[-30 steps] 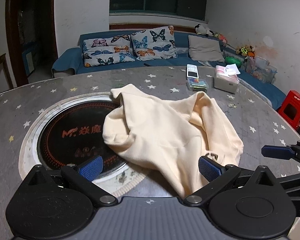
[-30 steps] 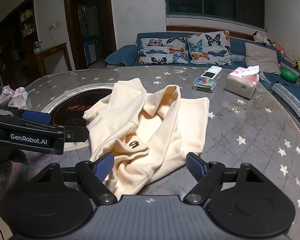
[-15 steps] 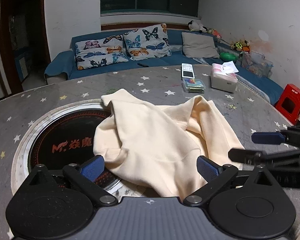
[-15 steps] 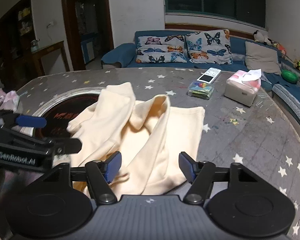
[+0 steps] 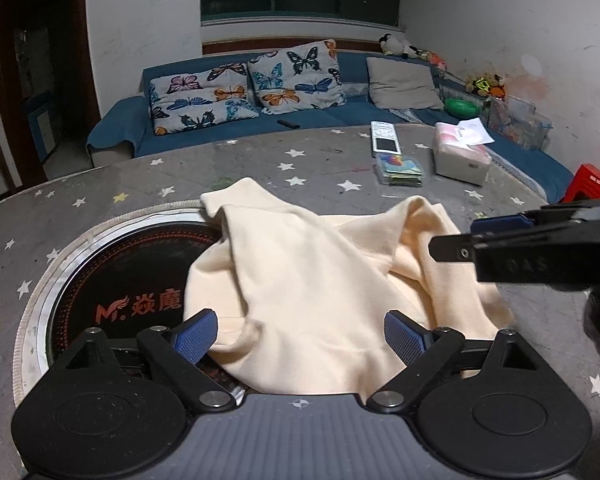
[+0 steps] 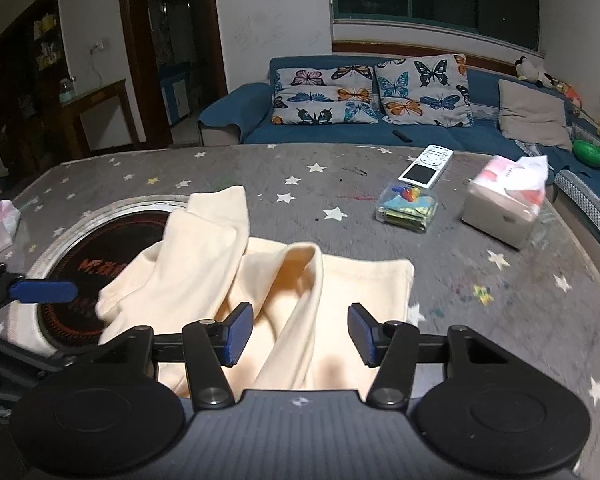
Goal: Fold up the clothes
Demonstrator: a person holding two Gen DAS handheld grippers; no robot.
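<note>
My left gripper [image 5: 298, 334] has its fingers [image 5: 194, 334] spread wide, nothing between them, and they hang over the near hem of the cream garment [image 5: 312, 280]. My right gripper [image 6: 300, 334] is likewise spread, its blue pads standing on either side of a raised fold in the cloth, low over it; whether they touch the fabric I cannot tell. In the left view the right gripper reaches in from the right edge, above the garment's right side.

The garment lies crumpled in the near middle of the worktop [image 6: 500, 300], its left part draped over the round black inset plate [image 5: 120, 280] set into the surface. One narrow end, likely a sleeve or cuff, points toward the far edge at the inset's rim. As far as I can judge from a rumpled heap, its long axis runs from the near edge toward the far edge, leaning a little left. The right-hand panel lies flatter, with a straight edge facing the right side of the worktop.

I judge this to be the very start: I am reaching in to take hold, and no fold has been made. The next move calls for closing each pair of fingers on a single layer at the near edge, then lifting and spreading the cloth flat before folding. A remote [image 6: 426, 166], a small clear box [image 6: 406, 208] and a tissue box [image 6: 504, 210] sit well apart toward the far right corner.
</note>
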